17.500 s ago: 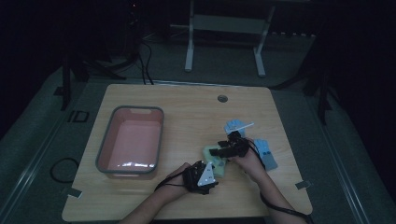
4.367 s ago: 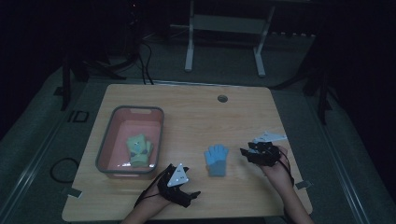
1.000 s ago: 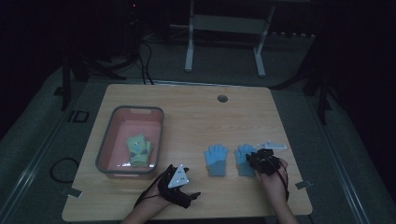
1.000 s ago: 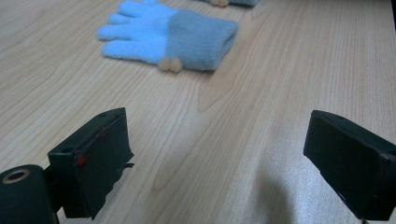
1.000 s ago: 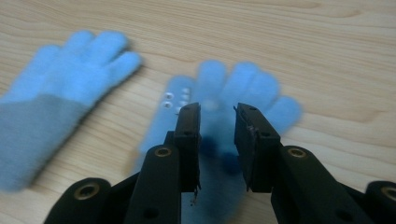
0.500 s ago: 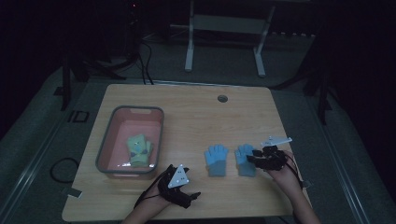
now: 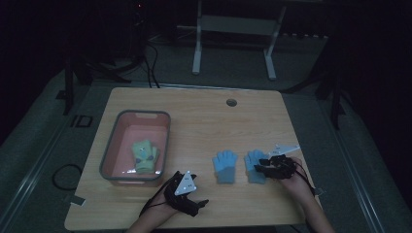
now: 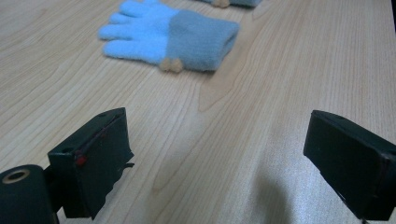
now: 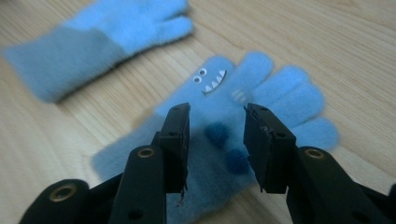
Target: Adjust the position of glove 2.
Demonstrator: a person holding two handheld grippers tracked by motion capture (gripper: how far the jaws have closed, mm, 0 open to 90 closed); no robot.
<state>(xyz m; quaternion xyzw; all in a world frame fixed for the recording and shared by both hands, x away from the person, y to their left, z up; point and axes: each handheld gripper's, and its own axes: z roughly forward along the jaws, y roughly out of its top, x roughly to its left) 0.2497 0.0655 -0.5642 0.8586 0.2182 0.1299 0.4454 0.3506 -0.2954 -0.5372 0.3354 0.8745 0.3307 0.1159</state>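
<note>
Light: dim, the room's far side nearly black.
Floor: grey carpet around the bench.
Bench: pale wood, with a round cable hole at its far edge.
Far: white metal frame legs.
Left: dark cables.

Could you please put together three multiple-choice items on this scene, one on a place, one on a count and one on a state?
1. Where does the green glove lie?
A. in the pink bin
B. on the floor
C. beside the blue gloves

2. How many blue gloves lie on the table?
A. one
B. two
C. four

3. How do the left gripper's jaws stand?
A. shut on a glove
B. wide open over bare wood
C. shut on the bin's rim

Answers:
1 A, the high view shows it inside the bin.
2 B, the left blue glove and the right blue glove lie side by side.
3 B, its own view shows nothing between them.
</note>
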